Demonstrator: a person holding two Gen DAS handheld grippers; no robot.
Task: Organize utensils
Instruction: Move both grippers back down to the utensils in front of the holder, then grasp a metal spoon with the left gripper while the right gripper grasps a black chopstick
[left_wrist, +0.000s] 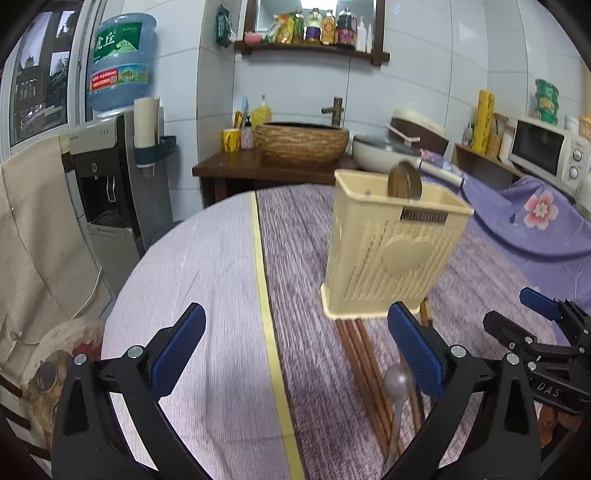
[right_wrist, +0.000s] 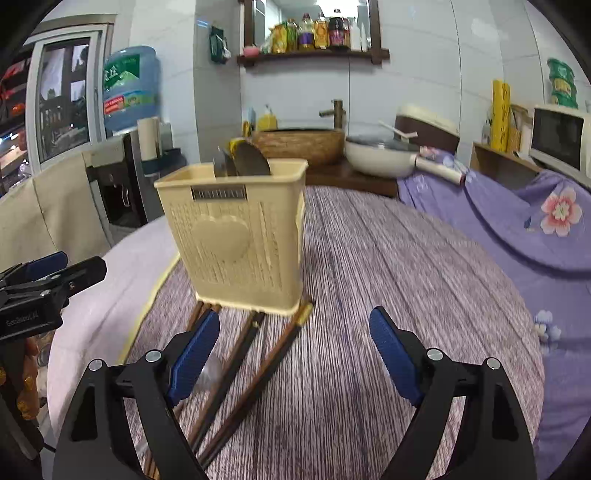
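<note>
The left gripper (left_wrist: 295, 354) is hovering wide open and empty. Chopsticks (right_wrist: 236, 373) and a spoon (left_wrist: 399, 380) are lying before the holder (right_wrist: 236, 236). The right gripper (right_wrist: 295, 354) is gaping, empty. Next step, likely: closing on one utensil.

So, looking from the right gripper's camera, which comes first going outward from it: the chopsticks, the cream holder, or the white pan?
1. chopsticks: on the cloth just ahead of the right gripper, towards its left finger.
2. cream holder: upright behind them, left of centre.
3. white pan: far back, on the right.
</note>
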